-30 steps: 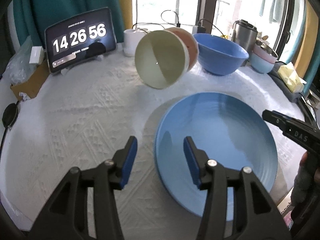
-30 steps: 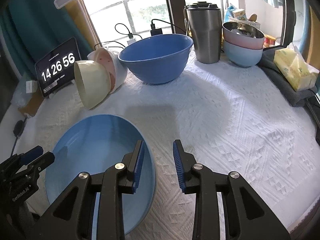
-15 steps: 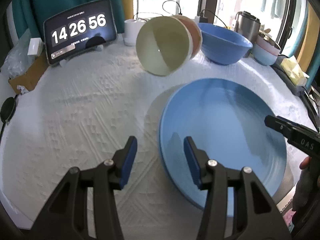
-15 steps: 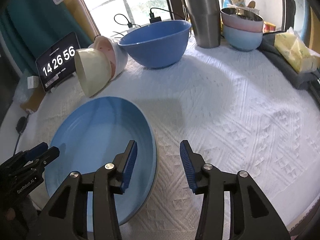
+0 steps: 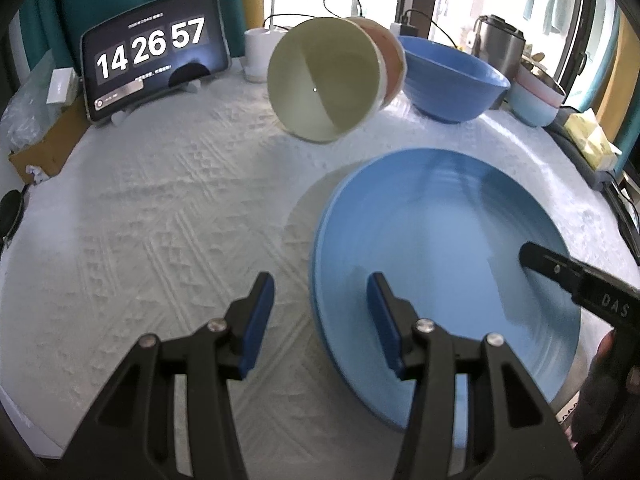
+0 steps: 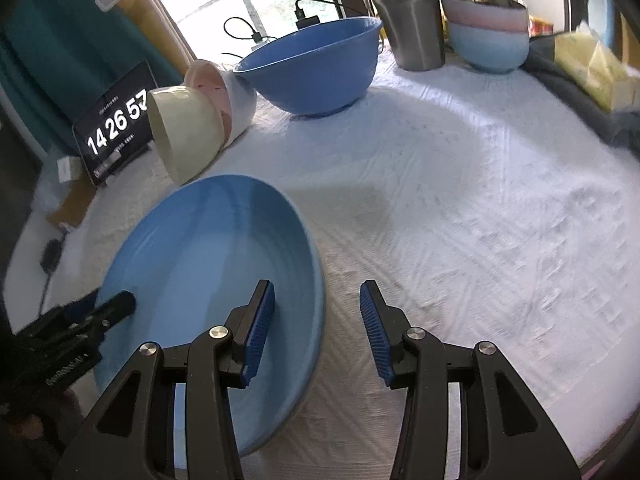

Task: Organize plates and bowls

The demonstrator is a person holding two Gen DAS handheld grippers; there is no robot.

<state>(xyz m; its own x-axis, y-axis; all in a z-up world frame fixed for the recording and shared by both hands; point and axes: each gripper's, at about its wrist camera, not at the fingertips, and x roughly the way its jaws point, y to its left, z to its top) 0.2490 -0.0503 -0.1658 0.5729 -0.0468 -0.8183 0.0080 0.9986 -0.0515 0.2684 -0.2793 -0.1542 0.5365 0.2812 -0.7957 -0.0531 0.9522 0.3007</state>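
A large blue plate lies on the white tablecloth. My left gripper is open and straddles the plate's left rim, one pad over the cloth and one over the plate, neither pressing. My right gripper is open too and straddles the opposite rim of the plate. Each gripper also shows in the other view: the right gripper and the left gripper. Behind the plate, a cream bowl lies on its side, nested in a pink one, beside a big blue bowl.
A stack of pink and light-blue bowls stands at the back right beside a steel tumbler. A tablet clock and a white cup stand at the back left. A yellow tissue pack lies at the right edge.
My right gripper's jaws have spread wider around the plate's rim. The left gripper's jaws have kept the same width. Both views have shifted slightly.
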